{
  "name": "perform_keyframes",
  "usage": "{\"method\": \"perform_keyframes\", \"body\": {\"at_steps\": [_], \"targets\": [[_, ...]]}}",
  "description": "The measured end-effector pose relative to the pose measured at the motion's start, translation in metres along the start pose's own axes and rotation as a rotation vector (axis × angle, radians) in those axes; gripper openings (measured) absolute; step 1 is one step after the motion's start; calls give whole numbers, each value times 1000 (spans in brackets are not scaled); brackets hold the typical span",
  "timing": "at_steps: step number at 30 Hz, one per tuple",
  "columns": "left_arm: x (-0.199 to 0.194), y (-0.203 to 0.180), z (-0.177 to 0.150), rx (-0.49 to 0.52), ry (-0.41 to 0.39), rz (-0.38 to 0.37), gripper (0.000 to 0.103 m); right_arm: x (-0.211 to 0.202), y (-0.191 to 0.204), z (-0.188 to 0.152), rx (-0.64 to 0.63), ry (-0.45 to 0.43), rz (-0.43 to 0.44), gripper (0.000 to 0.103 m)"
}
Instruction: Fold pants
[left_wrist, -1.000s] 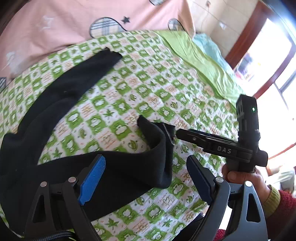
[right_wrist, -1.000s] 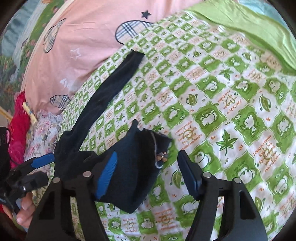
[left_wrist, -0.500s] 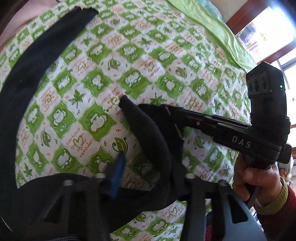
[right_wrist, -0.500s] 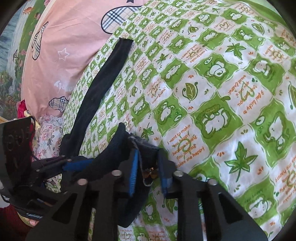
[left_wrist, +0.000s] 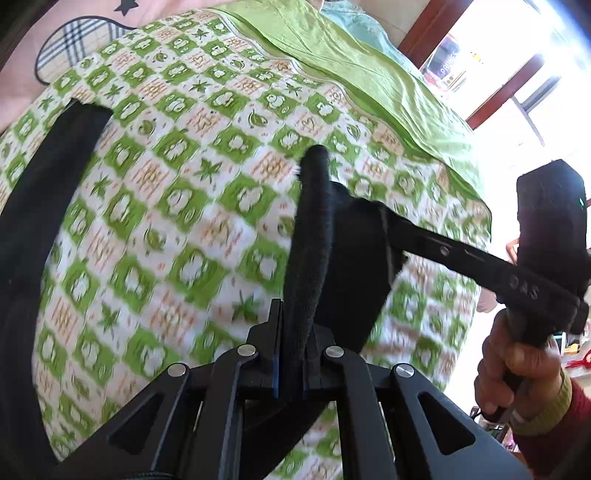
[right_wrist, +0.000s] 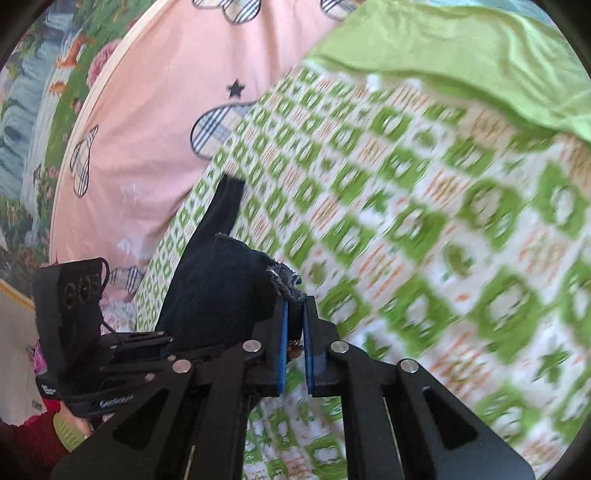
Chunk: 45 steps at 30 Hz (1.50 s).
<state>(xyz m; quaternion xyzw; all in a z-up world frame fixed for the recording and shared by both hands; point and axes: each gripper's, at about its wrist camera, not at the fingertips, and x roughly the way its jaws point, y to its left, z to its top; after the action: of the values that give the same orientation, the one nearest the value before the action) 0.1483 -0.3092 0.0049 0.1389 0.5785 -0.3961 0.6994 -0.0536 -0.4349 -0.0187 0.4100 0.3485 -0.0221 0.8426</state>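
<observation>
Over the bed (left_wrist: 192, 206), both my tongs (left_wrist: 291, 354) (right_wrist: 293, 347) pinch the pants (left_wrist: 310, 236) hem, ready to carry it across for folding.

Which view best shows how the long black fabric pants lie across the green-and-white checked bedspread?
The left wrist view. There the long black fabric pants sweep in an arc over the green-and-white checked bedspread to the pinched edge. The right wrist view shows only the bunched end and a narrow strip beyond.
</observation>
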Motion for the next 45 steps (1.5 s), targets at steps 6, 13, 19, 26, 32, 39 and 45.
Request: {"method": "perform_keyframes", "body": {"at_steps": [6,13,19,26,32,39,45], "targets": [[46,-1,27,28,35,83,8,13,-19,3,33,24,-90,8],[30,12,32,-5,-39,116,41,17,-28,11,74,32,-203,16],[-23,49,18,-90,-118,158,57,23,10,32,-13,-4,-154,61],[-63,128,-13,-252,-147,230,57,79,71,56,-149,90,-60,61],[-90,188,-38,-338,-173,291,57,127,120,77,-267,156,15,61],[-108,251,-49,-404,-178,354,57,186,157,111,-425,222,35,61],[-107,306,-55,-446,-145,374,57,250,178,139,-582,316,14,61]]}}
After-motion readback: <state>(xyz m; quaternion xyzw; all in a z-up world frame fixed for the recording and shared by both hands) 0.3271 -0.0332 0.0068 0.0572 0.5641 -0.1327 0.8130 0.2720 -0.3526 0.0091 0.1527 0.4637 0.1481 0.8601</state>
